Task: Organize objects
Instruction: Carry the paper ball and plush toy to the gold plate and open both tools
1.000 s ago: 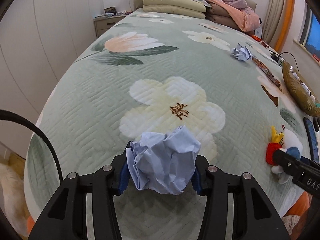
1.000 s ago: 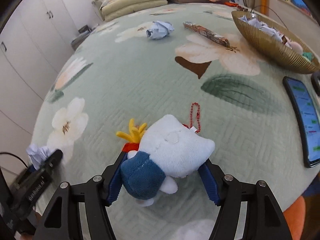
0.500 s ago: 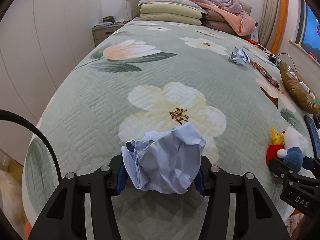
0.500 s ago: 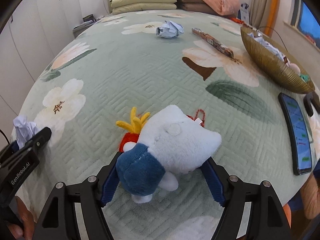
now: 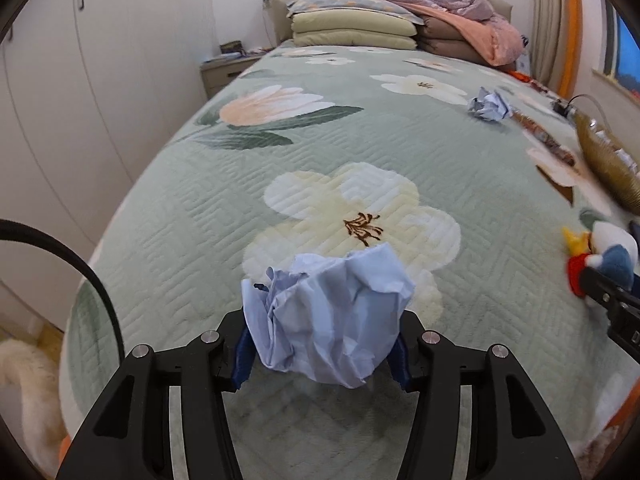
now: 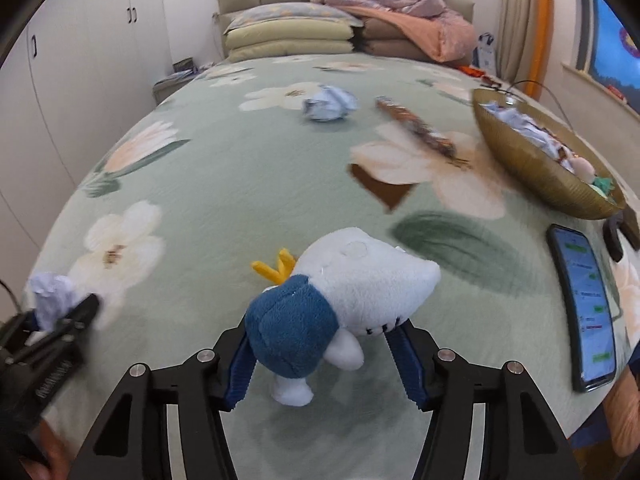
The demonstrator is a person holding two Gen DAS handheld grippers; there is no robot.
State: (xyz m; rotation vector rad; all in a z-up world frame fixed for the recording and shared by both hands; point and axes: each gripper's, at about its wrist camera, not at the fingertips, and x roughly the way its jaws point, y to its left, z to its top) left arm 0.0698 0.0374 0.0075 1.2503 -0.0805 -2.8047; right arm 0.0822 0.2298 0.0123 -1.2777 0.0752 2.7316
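Left claw (image 5: 324, 354) clamping paper ball (image 5: 326, 316), right claw (image 6: 324, 360) apparently gripping plush toy (image 6: 340, 304)

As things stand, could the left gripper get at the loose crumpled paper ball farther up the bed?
Probably not yet. The left gripper is already shut on a crumpled blue paper, so its jaws are full. The path over the bedspread to the other paper ball looks free.

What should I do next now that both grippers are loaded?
Probably carry the right gripper toward the gold bowl: it holds the plush toy clear of the bed, and the bowl already contains crumpled paper. The left gripper with its paper ball can follow.
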